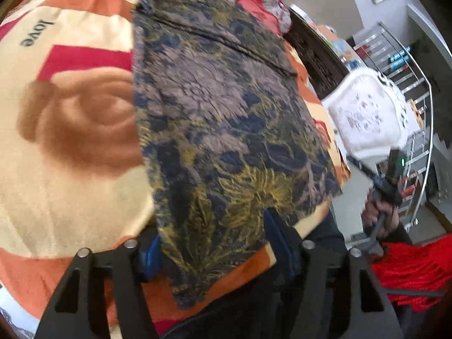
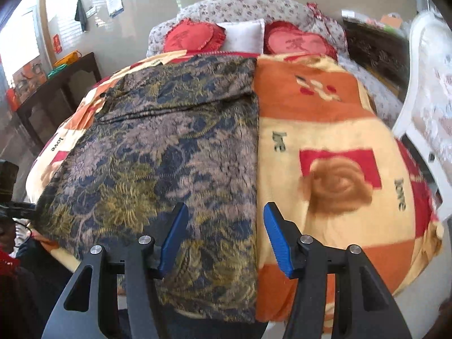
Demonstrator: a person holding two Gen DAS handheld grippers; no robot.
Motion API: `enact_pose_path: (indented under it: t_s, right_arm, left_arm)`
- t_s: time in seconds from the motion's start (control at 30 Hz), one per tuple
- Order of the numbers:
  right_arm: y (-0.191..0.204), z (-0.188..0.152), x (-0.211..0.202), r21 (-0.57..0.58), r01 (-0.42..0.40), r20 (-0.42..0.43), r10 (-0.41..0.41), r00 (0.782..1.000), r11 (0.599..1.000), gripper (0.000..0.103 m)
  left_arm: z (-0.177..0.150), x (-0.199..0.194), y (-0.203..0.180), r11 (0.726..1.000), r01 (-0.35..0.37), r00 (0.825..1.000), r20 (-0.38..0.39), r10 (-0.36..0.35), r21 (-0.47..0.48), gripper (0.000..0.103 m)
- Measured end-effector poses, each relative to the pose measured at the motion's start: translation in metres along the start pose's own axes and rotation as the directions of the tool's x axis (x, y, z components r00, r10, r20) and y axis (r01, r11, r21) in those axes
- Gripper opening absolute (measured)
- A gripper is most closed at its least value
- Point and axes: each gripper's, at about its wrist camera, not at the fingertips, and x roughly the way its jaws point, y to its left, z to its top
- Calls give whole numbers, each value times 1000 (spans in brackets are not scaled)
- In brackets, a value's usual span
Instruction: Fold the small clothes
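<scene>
A soft, limp floral garment [image 2: 169,147] lies on the bed's blanket [image 2: 333,130]; both hand-held grippers, left [image 1: 214,243] and right [image 2: 226,237], hover part-open, empty, near its near hem, best pinched there.

Left tool [image 1: 214,251] and right tool [image 2: 226,237]: black slotted arms, silver pivot screws, ribbed blue pads [image 2: 275,236]

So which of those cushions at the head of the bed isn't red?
The middle cushion: plain white and square, lying between the two red heart-shaped cushions.
</scene>
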Motion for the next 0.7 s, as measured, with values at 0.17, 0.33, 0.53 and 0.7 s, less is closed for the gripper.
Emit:
enact_pose_path:
  t_s: [0.17, 0.33, 0.53, 0.7]
  right_arm:
    - [-11, -33, -6, 73, -56, -63, 61, 996, 996, 43]
    - [-11, -55, 2, 86, -85, -82, 92, 992, 993, 43]
    - [-40, -71, 20, 236, -143, -98, 170, 981, 961, 32]
    - [-39, -70, 16, 232, -276, -89, 302, 949, 933, 4]
  left_arm:
    - [-2, 6, -2, 998, -54, 999, -6, 54, 9, 33]
    - [-7, 3, 7, 996, -93, 996, -8, 93, -19, 10]
    - [-14, 0, 4, 992, -127, 992, 18, 127, -19, 9]
    - [-15, -3, 1, 990, -138, 990, 35, 139, -26, 10]
